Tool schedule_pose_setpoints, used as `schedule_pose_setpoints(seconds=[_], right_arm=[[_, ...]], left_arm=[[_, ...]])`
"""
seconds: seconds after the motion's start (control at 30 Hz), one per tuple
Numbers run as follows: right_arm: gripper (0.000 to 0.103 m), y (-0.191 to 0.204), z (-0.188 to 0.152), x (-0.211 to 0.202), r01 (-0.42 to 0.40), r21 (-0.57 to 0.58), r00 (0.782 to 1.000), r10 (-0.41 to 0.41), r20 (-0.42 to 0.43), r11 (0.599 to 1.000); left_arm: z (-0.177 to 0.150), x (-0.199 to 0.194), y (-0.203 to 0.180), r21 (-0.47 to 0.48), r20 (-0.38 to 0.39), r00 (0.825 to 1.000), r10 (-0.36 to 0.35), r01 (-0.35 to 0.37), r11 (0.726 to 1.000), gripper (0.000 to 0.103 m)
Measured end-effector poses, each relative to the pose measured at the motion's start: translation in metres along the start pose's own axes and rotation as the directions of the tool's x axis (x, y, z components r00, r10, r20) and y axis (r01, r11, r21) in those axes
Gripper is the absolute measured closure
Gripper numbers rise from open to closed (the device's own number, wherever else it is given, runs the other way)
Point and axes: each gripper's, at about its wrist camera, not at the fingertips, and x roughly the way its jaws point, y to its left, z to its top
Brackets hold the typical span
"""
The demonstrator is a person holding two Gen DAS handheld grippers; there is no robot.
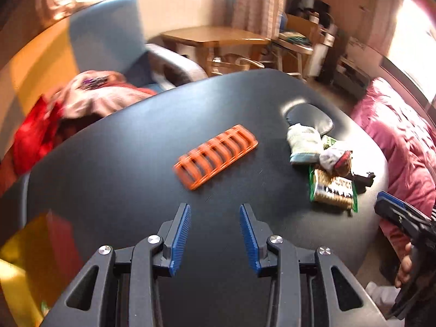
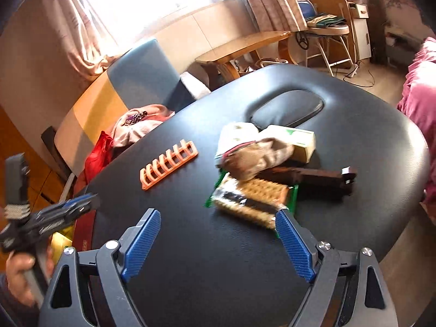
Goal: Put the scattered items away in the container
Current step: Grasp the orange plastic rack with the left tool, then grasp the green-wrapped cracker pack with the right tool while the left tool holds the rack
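An orange slotted rack (image 1: 215, 156) lies flat on the black padded table (image 1: 136, 169); it also shows in the right wrist view (image 2: 168, 165). To its right is a heap: a pale glove (image 1: 303, 143), a green-edged biscuit packet (image 1: 333, 190) and a dark brown tool (image 2: 318, 177), with a white box (image 2: 295, 140) behind. My left gripper (image 1: 215, 234) is open and empty, hovering short of the rack. My right gripper (image 2: 218, 242) is open wide and empty, its right finger at the packet's (image 2: 252, 199) near corner.
A red and yellow container (image 1: 41, 250) sits at the table's near left edge. A blue armchair (image 1: 114, 46) with pink and red clothes (image 1: 90, 95) stands beyond the left side. A pink bedspread (image 1: 403, 147) is to the right. A wooden table (image 1: 215, 38) stands behind.
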Motion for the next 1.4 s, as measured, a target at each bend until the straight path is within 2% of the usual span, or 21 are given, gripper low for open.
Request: schedule_pose_setpoints(seconds=[0.13, 0.33, 0.5, 0.57, 0.67, 0.87, 1.03, 1.17, 1.27, 1.4], right_arm=[[0.014, -0.01, 0.004, 0.003, 0.001, 0.003, 1.0, -0.001, -0.008, 1.0], [0.014, -0.015, 0.013, 0.01, -0.015, -0.003, 1.0, 0.015, -0.008, 1.0], [0.014, -0.022, 0.019, 0.015, -0.014, 0.016, 1.0, 0.015, -0.012, 1.0], [0.014, -0.026, 0.021, 0.017, -0.009, 0.02, 1.0, 0.009, -0.011, 1.0], [0.014, -0.031, 0.023, 0.02, 0.001, 0.03, 1.0, 0.0, -0.014, 1.0], [0.013, -0.033, 0.023, 0.027, -0.001, 0.027, 1.0, 0.002, -0.025, 1.0], [0.013, -0.033, 0.019, 0.028, -0.01, 0.034, 0.999, 0.011, -0.031, 0.999], [0.012, -0.029, 0.019, 0.035, -0.012, -0.021, 0.999, 0.011, -0.053, 1.0], [0.012, -0.026, 0.019, 0.041, -0.014, -0.067, 0.997, 0.009, -0.072, 0.998], [0.012, -0.021, 0.019, 0.049, -0.017, -0.129, 0.995, 0.005, -0.097, 0.992]], left_arm=[[0.027, 0.039, -0.006, 0.071, -0.046, 0.998, -0.047, 0.05, 0.996, 0.058], [0.058, 0.089, -0.007, 0.197, -0.116, 0.992, -0.057, 0.079, 0.977, 0.057], [0.074, 0.113, 0.002, 0.253, -0.178, 0.978, -0.107, 0.15, 0.956, 0.057], [0.077, 0.119, 0.002, 0.269, -0.203, 0.971, -0.128, 0.181, 0.946, 0.052], [0.08, 0.128, 0.002, 0.276, -0.223, 0.966, -0.132, 0.193, 0.942, 0.05], [0.057, 0.125, 0.007, 0.221, -0.246, 0.959, -0.141, 0.197, 0.955, 0.047], [0.023, 0.109, 0.01, 0.152, -0.236, 0.966, -0.103, 0.141, 0.978, 0.048], [-0.003, 0.093, 0.012, 0.073, -0.245, 0.968, -0.046, 0.066, 0.995, 0.049], [-0.024, 0.075, 0.015, -0.021, -0.235, 0.971, -0.03, 0.026, 0.999, 0.049], [-0.057, 0.049, 0.026, -0.172, -0.198, 0.98, -0.023, -0.011, 0.985, 0.049]])
